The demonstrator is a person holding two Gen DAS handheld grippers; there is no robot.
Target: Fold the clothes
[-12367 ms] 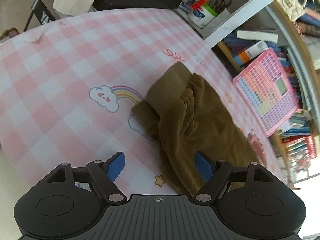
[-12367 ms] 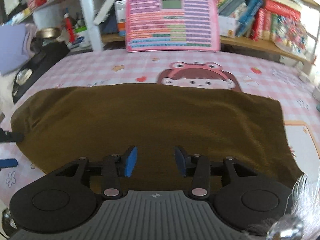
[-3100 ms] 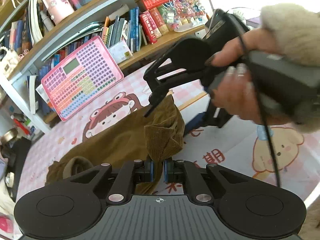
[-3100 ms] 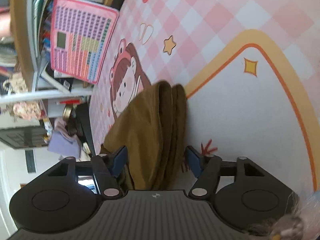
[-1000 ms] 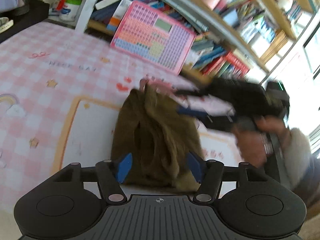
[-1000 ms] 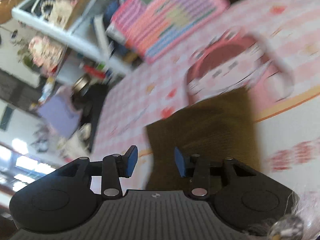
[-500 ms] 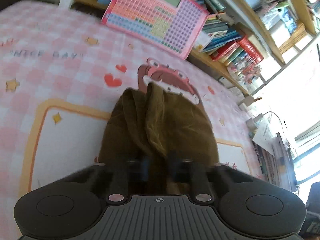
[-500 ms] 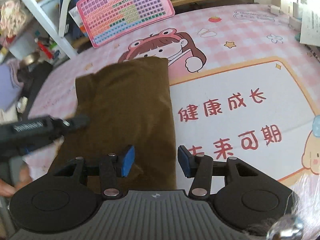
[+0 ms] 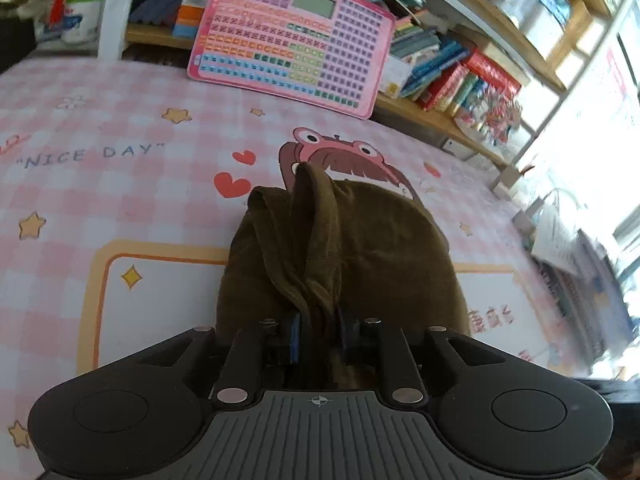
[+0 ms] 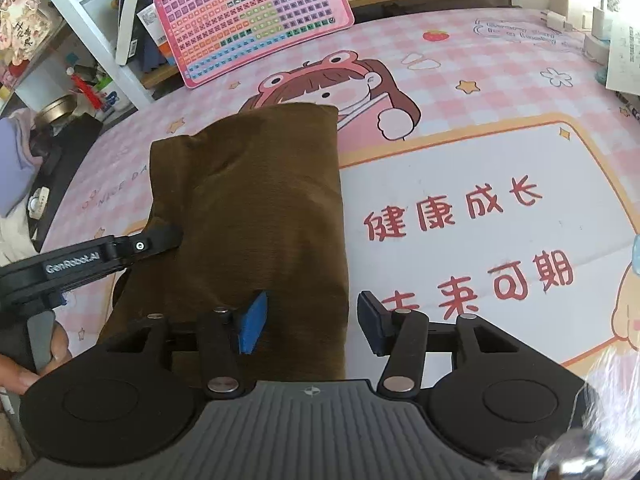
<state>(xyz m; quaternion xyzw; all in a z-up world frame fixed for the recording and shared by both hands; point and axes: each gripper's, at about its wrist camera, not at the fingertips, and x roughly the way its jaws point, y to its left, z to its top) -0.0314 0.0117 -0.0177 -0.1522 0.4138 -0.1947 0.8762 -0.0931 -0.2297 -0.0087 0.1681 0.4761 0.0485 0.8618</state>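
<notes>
A brown corduroy garment (image 10: pixel 256 200) lies folded into a long stack on the pink checked table mat (image 10: pixel 500 92). In the left wrist view my left gripper (image 9: pixel 318 330) is shut on a bunched edge of the garment (image 9: pixel 320 240), which rises in a ridge ahead of the pads. The left gripper also shows from the side in the right wrist view (image 10: pixel 160 240), at the garment's left edge. My right gripper (image 10: pixel 310 326) is open, with the garment's near right corner between its blue pads (image 10: pixel 252 322).
A pink toy keyboard (image 10: pixel 252 16) leans against the bookshelf (image 9: pixel 460 68) at the back of the table. Chargers and papers (image 10: pixel 616 48) lie at the far right. A black item with a watch (image 10: pixel 44 196) lies at the left.
My left gripper has closed on the garment's edge; a second ago it was open. The right gripper has stayed open over the near corner.
</notes>
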